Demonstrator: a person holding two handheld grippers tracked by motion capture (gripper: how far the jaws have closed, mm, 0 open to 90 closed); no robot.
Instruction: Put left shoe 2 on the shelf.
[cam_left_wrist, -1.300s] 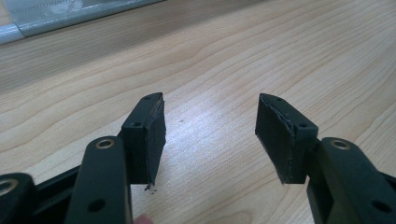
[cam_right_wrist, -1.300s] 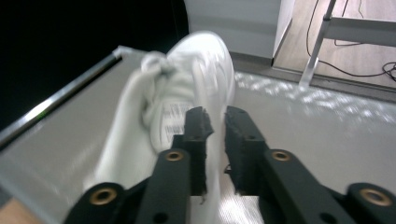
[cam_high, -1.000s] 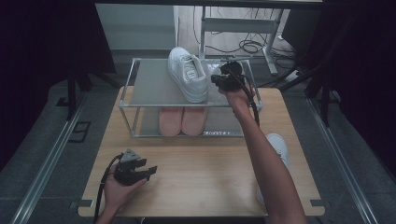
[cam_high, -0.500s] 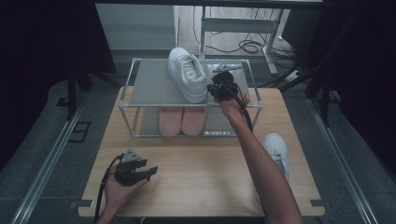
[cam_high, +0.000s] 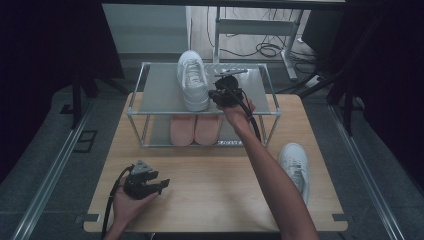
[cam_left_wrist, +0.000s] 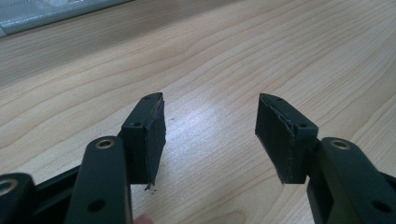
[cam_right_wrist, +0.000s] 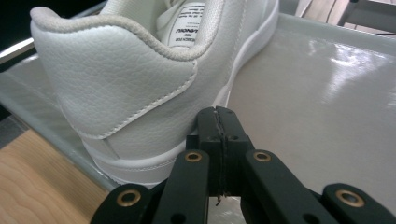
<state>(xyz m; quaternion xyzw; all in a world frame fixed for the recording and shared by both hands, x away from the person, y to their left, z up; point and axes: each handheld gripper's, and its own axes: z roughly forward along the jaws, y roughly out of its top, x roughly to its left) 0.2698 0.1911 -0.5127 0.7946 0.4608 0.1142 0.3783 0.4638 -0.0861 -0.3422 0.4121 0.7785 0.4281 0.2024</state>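
White sneaker (cam_high: 193, 80) tops the rack (cam_high: 162, 107); pink shoes (cam_high: 194, 129) sit below.

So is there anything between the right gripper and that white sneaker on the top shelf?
Nothing visible. The right gripper, jaws shut, sits right at the heel side of the white sneaker on the top shelf, with no object between them. Whether its tip touches the shoe's sole cannot be told.

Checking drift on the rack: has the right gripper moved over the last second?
Yes. The right gripper has shifted left along the rack's top shelf, from near its right end to the white sneaker's heel.
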